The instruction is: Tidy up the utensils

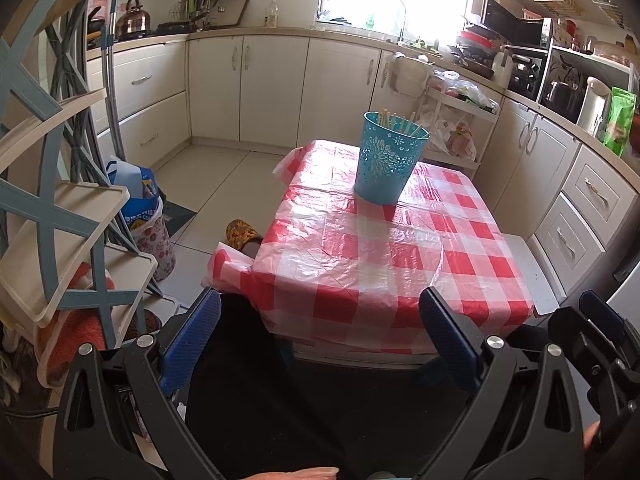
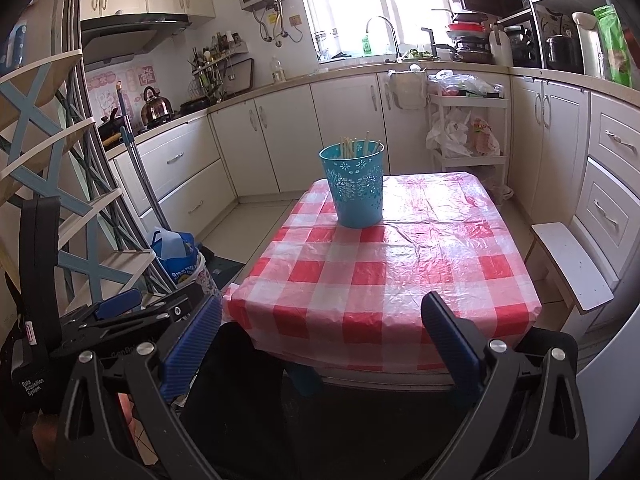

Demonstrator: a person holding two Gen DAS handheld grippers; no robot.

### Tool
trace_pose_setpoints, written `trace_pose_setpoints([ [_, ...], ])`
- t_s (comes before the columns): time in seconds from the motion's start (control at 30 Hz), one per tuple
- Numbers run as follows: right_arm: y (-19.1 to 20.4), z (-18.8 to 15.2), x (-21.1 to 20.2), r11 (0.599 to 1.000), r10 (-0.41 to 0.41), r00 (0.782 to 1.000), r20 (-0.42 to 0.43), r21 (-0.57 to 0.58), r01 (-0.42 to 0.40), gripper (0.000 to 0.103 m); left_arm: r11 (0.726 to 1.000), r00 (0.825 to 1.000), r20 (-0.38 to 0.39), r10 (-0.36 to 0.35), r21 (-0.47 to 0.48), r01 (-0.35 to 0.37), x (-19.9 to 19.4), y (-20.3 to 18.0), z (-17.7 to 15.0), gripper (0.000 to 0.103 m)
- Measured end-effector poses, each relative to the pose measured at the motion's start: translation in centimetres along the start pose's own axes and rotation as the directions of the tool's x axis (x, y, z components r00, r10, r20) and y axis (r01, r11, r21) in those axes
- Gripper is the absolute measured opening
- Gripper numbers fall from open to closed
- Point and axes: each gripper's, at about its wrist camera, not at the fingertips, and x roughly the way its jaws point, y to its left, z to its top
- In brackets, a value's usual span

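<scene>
Both hand-held grippers are held wide apart in their fingers and empty, near the worktop's near edge: the left hand-held gripper point(image 1: 320, 320) and the right hand-held gripper point(image 2: 322, 322). A blue perforated holder point(image 2: 356, 184) is seen upright on the checked worktop point(image 2: 400, 272), toward 12 o'clock from the right hand-held gripper. Pale chopsticks point(image 2: 352, 146) are stood inside it, their tips showing above the rim.

A home kitchen: cream cabinets point(image 2: 256, 148), kettle point(image 2: 155, 109) on what looks like a stove, sink tap point(image 2: 384, 32).
</scene>
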Motion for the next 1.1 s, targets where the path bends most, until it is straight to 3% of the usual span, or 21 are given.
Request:
trace_pose_setpoints([
  [1.1,-0.73,-0.3,-0.09,0.999,-0.005,1.0,-0.001,0.033,0.005,0.096,1.0,1.0,-0.006,-0.005,0.029,0.006,0.23,-0.9,-0.22,0.095],
])
